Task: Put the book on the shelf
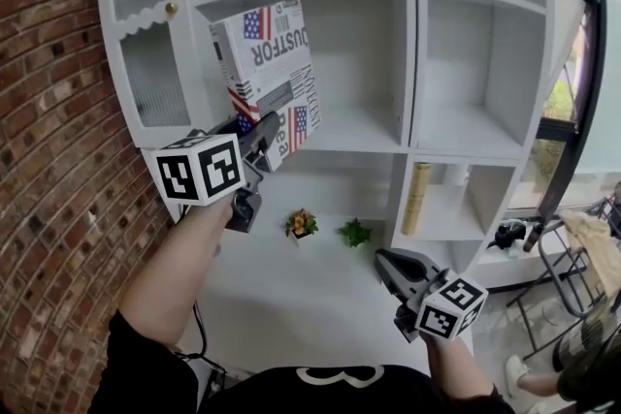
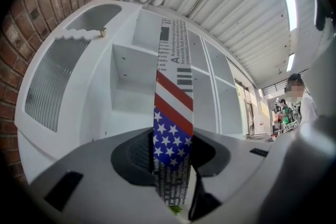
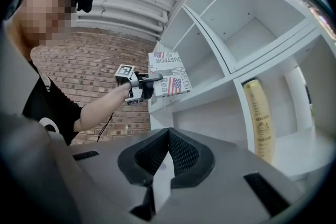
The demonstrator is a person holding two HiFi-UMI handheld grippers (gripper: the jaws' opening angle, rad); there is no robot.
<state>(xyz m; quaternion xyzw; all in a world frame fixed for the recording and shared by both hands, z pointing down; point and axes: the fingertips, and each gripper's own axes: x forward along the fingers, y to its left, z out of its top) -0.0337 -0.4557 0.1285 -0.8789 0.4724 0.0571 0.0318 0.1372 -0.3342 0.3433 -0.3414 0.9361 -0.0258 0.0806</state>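
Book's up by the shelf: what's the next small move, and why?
Probably ease the book forward into the open compartment behind it: the left gripper grips its lower edge, and it is not yet on the shelf board.

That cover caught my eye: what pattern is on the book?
The book shows stars and stripes plus black newsprint lettering; clearest in the left gripper view.

One book (image 1: 267,78) and one white shelf unit (image 1: 411,63) are shown. Two small plants (image 1: 302,224) (image 1: 355,232), one gold cylinder (image 1: 419,199) and two grippers (image 1: 260,139) (image 1: 381,259) are counted.
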